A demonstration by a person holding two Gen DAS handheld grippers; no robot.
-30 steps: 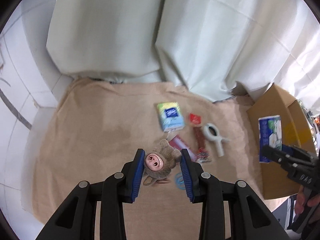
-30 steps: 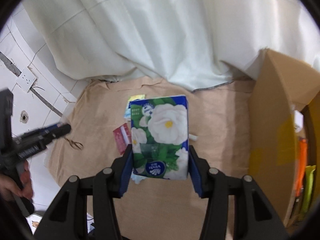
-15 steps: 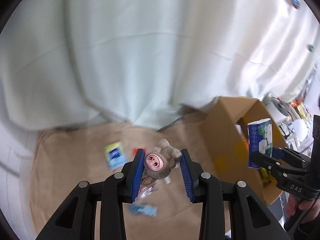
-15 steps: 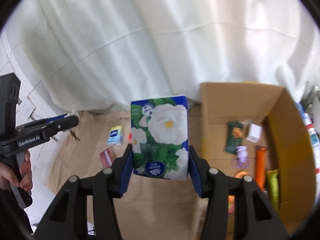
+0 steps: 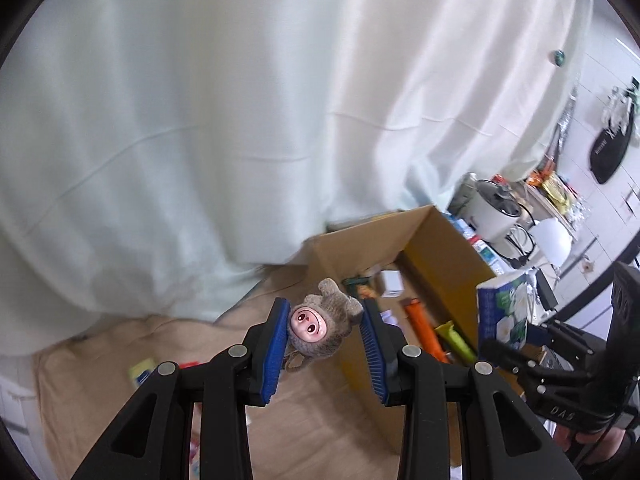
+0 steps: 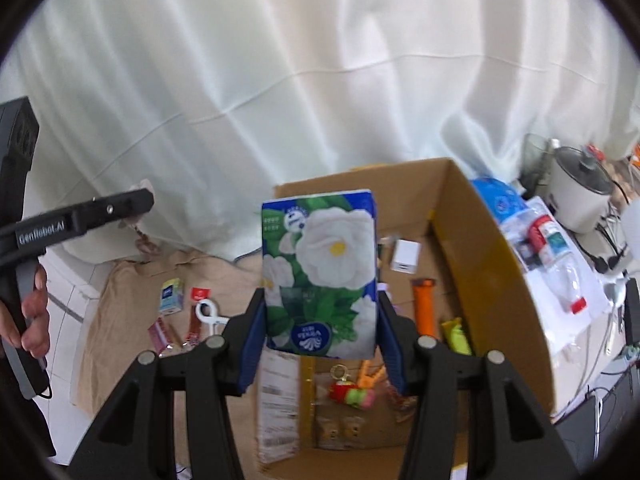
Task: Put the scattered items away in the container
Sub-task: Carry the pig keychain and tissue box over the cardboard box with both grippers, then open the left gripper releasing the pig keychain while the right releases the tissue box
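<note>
My left gripper (image 5: 324,344) is shut on a small grey plush toy (image 5: 320,330) with a pink face, held in the air left of the open cardboard box (image 5: 436,240). My right gripper (image 6: 320,344) is shut on a blue tissue pack (image 6: 320,272) printed with white flowers, held above the cardboard box (image 6: 480,264). That tissue pack (image 5: 502,312) also shows at the right of the left wrist view. On the beige cloth (image 6: 128,292) lie a small tissue packet (image 6: 171,296), a white clip (image 6: 210,314) and red snack wrappers (image 6: 193,328).
Inside the box sit a white cube (image 6: 406,256), an orange tube (image 6: 424,308), a green packet (image 6: 456,336) and small trinkets. White curtains (image 6: 280,80) hang behind. A rice cooker (image 6: 580,196) and plastic bottle (image 6: 556,268) stand right of the box. A hand (image 6: 32,316) holds the left gripper's handle.
Both grippers have swung from the cloth toward the box, each carrying its item. The tissue pack now hangs over the box opening; the plush toy has lifted off the cloth.
</note>
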